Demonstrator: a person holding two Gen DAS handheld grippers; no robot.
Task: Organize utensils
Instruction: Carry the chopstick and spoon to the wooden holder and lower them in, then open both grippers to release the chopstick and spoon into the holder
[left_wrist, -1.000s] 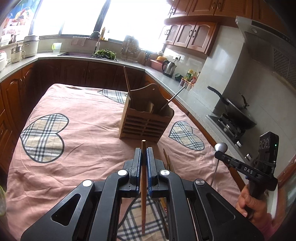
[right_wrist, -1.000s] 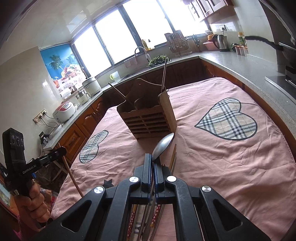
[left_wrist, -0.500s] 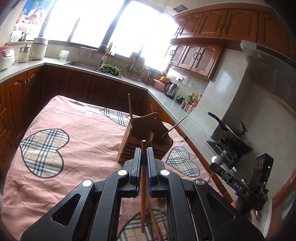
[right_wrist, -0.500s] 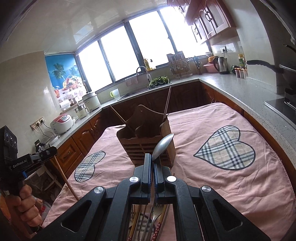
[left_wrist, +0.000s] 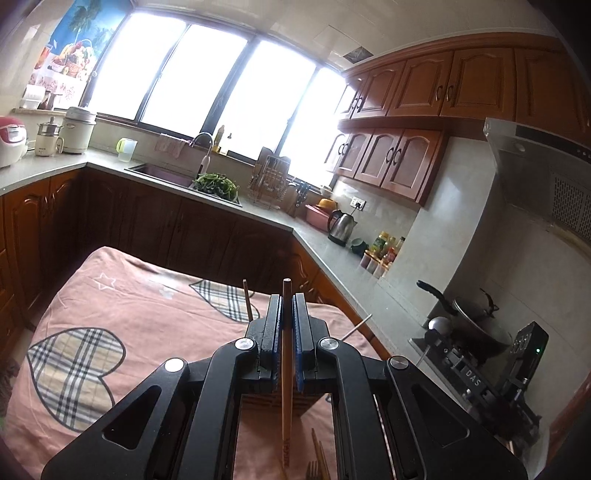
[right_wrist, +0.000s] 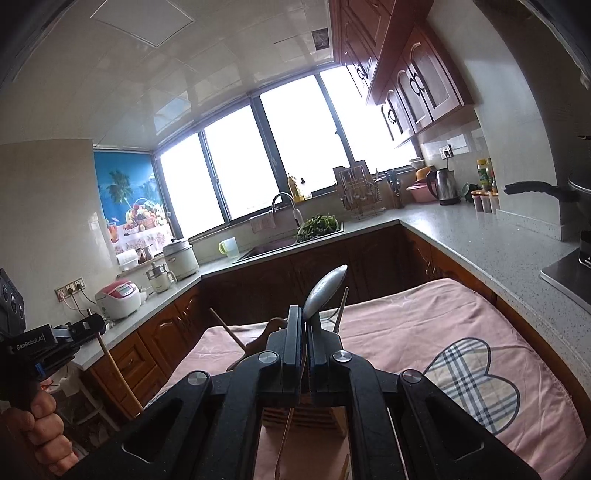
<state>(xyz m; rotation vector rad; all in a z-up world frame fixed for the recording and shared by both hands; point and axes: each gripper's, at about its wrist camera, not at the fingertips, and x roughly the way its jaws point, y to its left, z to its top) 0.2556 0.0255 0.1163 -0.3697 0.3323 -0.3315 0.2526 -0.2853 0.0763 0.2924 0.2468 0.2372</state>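
Note:
My left gripper (left_wrist: 285, 301) is shut on a wooden chopstick (left_wrist: 286, 369) that points up and away. My right gripper (right_wrist: 304, 314) is shut on a metal spoon (right_wrist: 325, 286), bowl upward. The slatted wooden utensil holder (left_wrist: 271, 400) sits on the pink tablecloth, mostly hidden behind my left gripper; it also shows in the right wrist view (right_wrist: 301, 417) below my right gripper. A chopstick (left_wrist: 247, 301) and a thin metal handle (left_wrist: 356, 326) stick out of it. More chopsticks and a fork (left_wrist: 317, 461) lie on the cloth near me.
The table has a pink cloth with plaid hearts (left_wrist: 74, 373). Wooden cabinets and a grey counter (right_wrist: 480, 236) run around it, with a sink (left_wrist: 162, 175), kettle (left_wrist: 341, 225) and a wok on the stove (left_wrist: 472, 314) at right.
Both grippers have risen and tilted upward, so the holder has dropped from mid-view to behind the gripper bodies. Both still hold their utensils.

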